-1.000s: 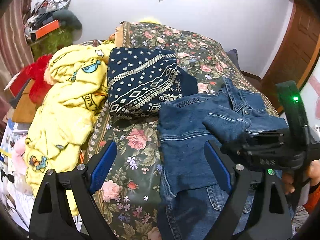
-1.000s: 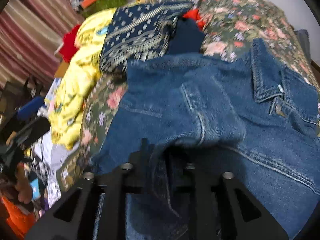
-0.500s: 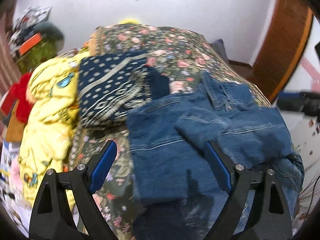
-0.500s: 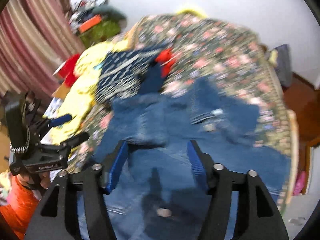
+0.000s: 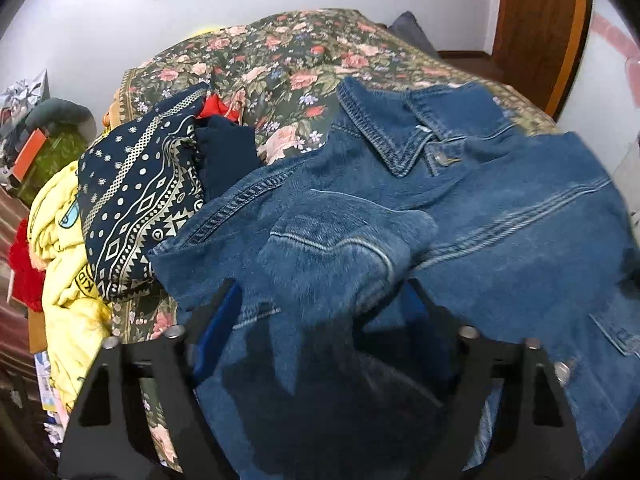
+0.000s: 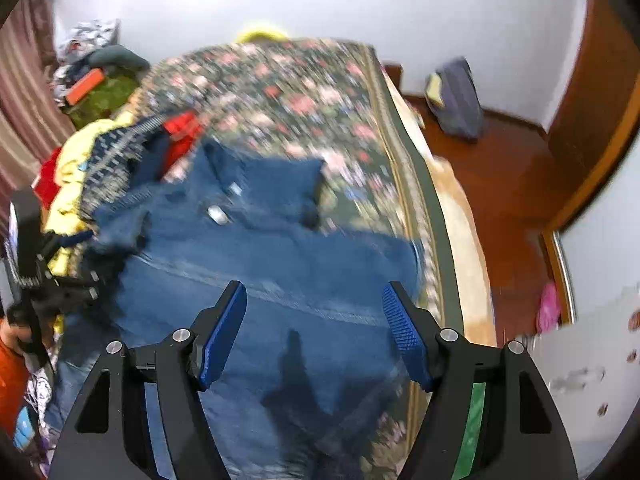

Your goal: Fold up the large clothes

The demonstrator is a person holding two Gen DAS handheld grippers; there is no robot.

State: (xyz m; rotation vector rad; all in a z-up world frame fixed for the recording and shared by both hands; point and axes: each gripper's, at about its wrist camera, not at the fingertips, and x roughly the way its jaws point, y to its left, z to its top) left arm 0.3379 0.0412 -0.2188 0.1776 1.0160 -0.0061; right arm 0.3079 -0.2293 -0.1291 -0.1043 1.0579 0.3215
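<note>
A blue denim jacket (image 5: 500,208) lies collar-up on the floral bedspread (image 5: 288,52). One folded sleeve (image 5: 332,248) is laid across its front. My left gripper (image 5: 320,292) is low over that sleeve and its jaws are closing. The denim bulges up between them and hides most of the right pad. I cannot see the pads pressing on it. In the right wrist view my right gripper (image 6: 314,332) hovers open above the jacket (image 6: 280,272) with nothing between its blue pads. The left gripper (image 6: 36,272) shows at that view's left edge, held by a hand.
A navy patterned garment (image 5: 136,200), a yellow one (image 5: 60,288) and a red one (image 5: 24,272) are piled along the bed's left side. To the right the bed edge (image 6: 436,216) drops to a wooden floor (image 6: 500,168) with a backpack (image 6: 456,96) and a door (image 5: 536,20).
My right gripper let go of the denim sleeve, opened and drew back up to the right. My left gripper swung right and sank onto the folded sleeve, its jaws narrowing.
</note>
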